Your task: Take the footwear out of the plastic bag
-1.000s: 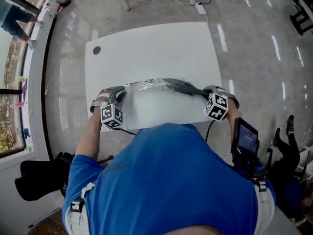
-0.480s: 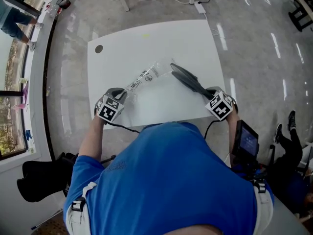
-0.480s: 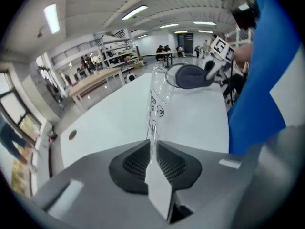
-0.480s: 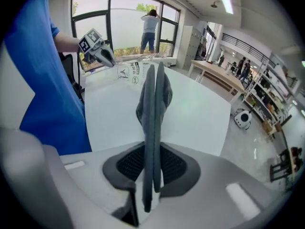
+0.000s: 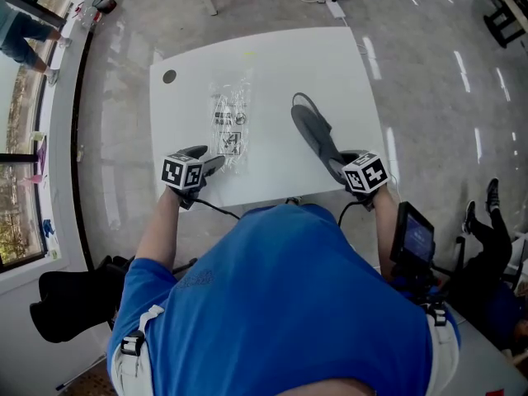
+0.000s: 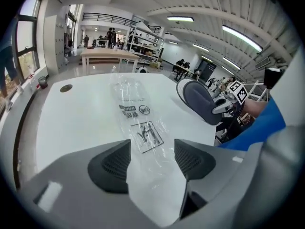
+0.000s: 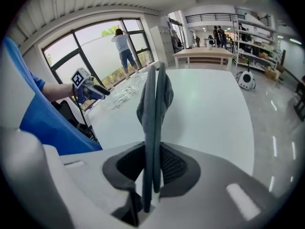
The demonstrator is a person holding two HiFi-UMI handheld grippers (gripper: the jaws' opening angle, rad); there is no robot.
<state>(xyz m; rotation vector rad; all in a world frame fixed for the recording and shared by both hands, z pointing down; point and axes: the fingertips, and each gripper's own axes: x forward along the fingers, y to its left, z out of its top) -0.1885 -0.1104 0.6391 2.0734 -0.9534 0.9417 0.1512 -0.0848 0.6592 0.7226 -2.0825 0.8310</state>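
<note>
Footwear (image 7: 153,99) between right fingers (image 7: 177,167)

Bright, even ceiling and window light; floor glare; heavy fisheye edge distortion.

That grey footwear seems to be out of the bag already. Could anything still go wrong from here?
Two risks. The right gripper pinches the grey footwear only at its near end, with most of it sticking out, so it might twist or slip free. The left gripper has just been opening its jaws, yet the plastic bag lies loose with its near end between them, close to the table edge; pulling back could drag it off.
</note>
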